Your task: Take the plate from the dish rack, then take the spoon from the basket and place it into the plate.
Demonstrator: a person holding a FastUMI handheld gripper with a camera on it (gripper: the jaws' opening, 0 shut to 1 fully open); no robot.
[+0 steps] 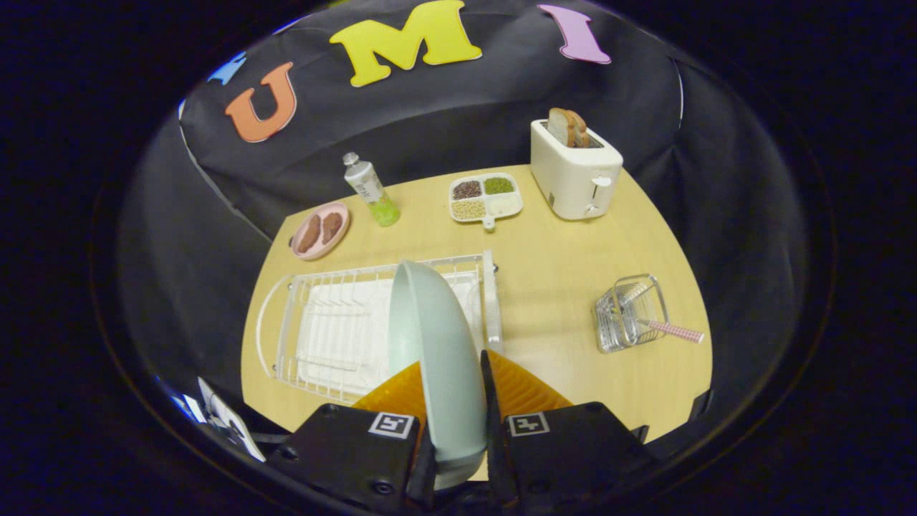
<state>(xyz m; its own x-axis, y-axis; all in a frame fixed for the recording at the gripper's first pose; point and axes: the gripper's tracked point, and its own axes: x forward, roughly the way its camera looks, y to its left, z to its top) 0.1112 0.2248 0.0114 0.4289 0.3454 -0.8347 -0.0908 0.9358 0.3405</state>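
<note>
The plate [437,358] stands on edge between the two fingers of the gripper [458,401], which are closed against its two faces so that both press on it. This edgewise hold matches the way a plate sits upright in a rack's slots; it also keeps the plate's broad face from blocking the forward view. The plate appears lifted above the near right part of the dish rack [337,330], and the rack's wire slots to the left look empty.

The rack lies on the left half of the wooden table [559,272]. To the right, well apart from the rack, the wire basket [630,312] lies on the table with the spoon [670,330] protruding from it to the right; its handle has a pink pattern.

Far across the table stand a toaster [573,172] holding bread, a divided tray [486,197] of grains, a bottle [371,190] and a pink dish [320,231] with brown food.

Judgement: the plate must be set flat on bare table before the spoon can be fetched, since the gripper holds one item at a time.
</note>
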